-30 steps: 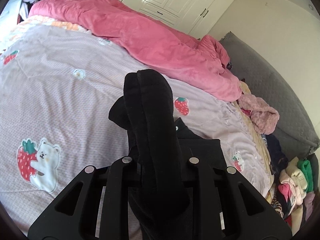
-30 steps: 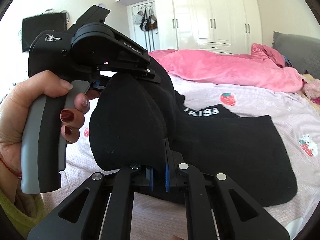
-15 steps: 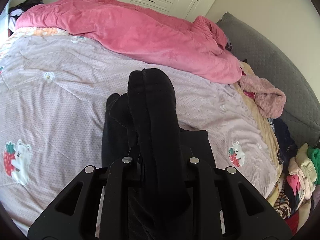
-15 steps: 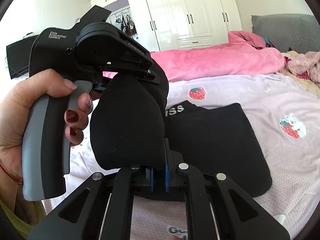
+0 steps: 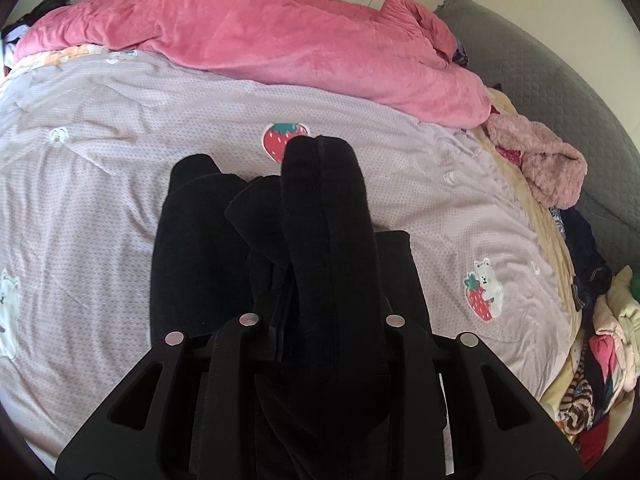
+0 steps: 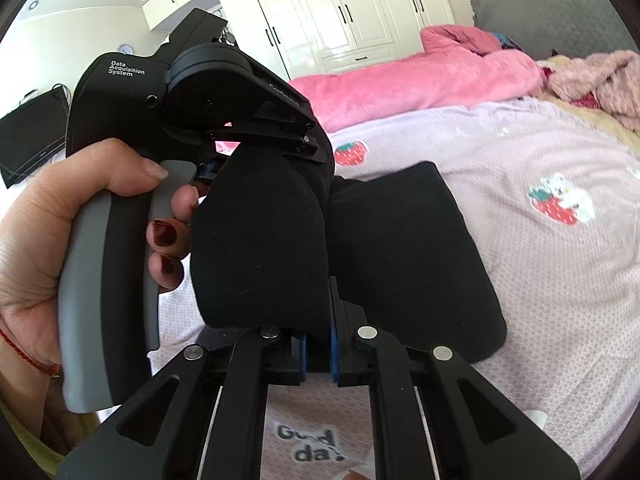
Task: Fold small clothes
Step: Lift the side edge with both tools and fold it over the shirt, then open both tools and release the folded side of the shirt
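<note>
A small black garment (image 5: 192,248) lies on the lilac bedspread (image 5: 80,168), partly folded over itself. My left gripper (image 5: 320,312) is shut on a raised fold of it, which stands up between the fingers and hides them. My right gripper (image 6: 318,344) is shut on another edge of the same black garment (image 6: 404,264), lifted just above the bed. In the right wrist view the left gripper's body (image 6: 192,112) and the hand holding it are close at the left, touching the raised cloth.
A pink duvet (image 5: 260,36) is heaped across the far side of the bed. A pink fluffy garment (image 5: 536,168) and a pile of mixed clothes (image 5: 592,360) lie along the right edge by a grey headboard (image 5: 560,64). White wardrobes (image 6: 340,20) stand beyond.
Both grippers have carried the held edge across the garment, so the white lettering is covered and the black cloth is doubled over. Both stay shut.
</note>
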Available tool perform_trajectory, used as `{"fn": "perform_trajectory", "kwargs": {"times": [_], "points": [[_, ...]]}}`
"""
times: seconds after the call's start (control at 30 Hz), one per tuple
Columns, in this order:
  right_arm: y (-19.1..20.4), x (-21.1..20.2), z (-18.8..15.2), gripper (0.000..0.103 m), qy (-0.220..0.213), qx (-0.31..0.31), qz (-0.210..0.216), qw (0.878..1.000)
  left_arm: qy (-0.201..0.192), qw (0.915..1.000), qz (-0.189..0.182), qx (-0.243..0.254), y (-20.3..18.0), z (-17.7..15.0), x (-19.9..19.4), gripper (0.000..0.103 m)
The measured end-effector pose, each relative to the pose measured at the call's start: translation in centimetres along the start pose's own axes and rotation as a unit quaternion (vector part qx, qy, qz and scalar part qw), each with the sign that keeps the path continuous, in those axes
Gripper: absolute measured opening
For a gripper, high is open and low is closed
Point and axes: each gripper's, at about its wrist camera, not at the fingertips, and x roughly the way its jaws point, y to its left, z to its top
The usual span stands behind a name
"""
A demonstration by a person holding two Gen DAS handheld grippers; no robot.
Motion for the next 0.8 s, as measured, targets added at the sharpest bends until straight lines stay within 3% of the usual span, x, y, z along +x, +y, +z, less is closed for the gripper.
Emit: {"fn": "perform_trajectory", "kwargs": {"times": [0.17,0.37,0.5,0.67,0.8], "points": [[-1.0,0.6,-0.1,0.008,0.013,0.017,-0.001,1.000,0.002,0.9998,0.012,0.016,-1.1,-0.3,1.4,0.027],[-1.4,0.8,-0.5,0.010,0.026,0.035,0.001,0.999,-0.027,0.9992,-0.030,0.000,-0.8,-0.4,0.0,0.064],[-2.7,1.1,-0.3,0.024,0.039,0.067,0.000,0.997,-0.051,0.9973,-0.050,-0.019,0.2,-0.5,-2.3,0.065],[-4.2,0.9,-0.3,0.034,0.045,0.111,0.004,0.993,-0.071,0.9964,-0.039,-0.025,1.9,-1.0,-4.7,0.065],[-3.9,0.3,-0.3,0.040,0.036,0.109,0.003,0.993,-0.079,0.9963,-0.026,-0.023,2.9,-1.5,-6.0,0.066]]}}
